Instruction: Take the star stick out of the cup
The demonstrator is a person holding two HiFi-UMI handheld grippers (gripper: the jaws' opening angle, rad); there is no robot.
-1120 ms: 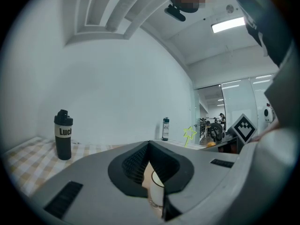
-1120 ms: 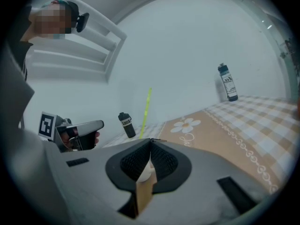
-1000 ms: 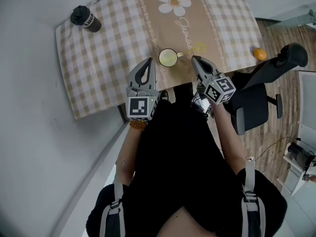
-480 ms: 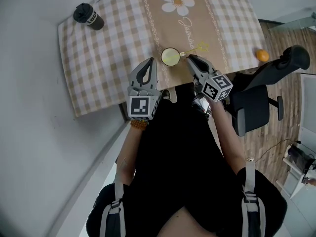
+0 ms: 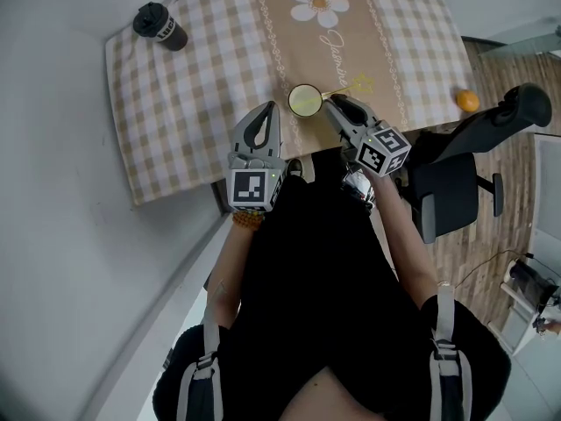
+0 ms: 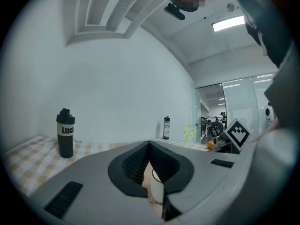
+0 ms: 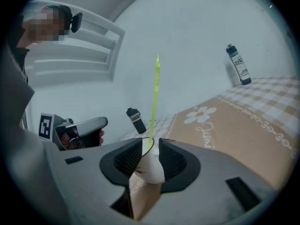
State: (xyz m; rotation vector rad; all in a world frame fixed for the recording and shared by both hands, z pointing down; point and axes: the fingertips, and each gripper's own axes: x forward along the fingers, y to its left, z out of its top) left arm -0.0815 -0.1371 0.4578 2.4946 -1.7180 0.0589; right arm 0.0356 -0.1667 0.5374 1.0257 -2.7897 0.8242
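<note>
The right tongs (image 5: 333,103), whose jaws have just been opening wide and press on nothing, frame the star stick (image 7: 155,93) leaning in the cup (image 5: 304,100) near the surface's (image 5: 202,77) edge, so they should pinch the thin shaft above the rim and lift along its lean, while the left tongs (image 5: 263,110) sit shut and empty.

Table (image 5: 396,55) w/ checked cloth (image 5: 197,112) (tan daisy strip down the middle). On it: black bottle (image 5: 159,26) at far left, cup (image 5: 305,100) nr front edge.

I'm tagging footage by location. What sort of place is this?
Probably an office or lab: a black office chair beside the cloth-covered table, glass partitions and a ceiling strip light.
</note>
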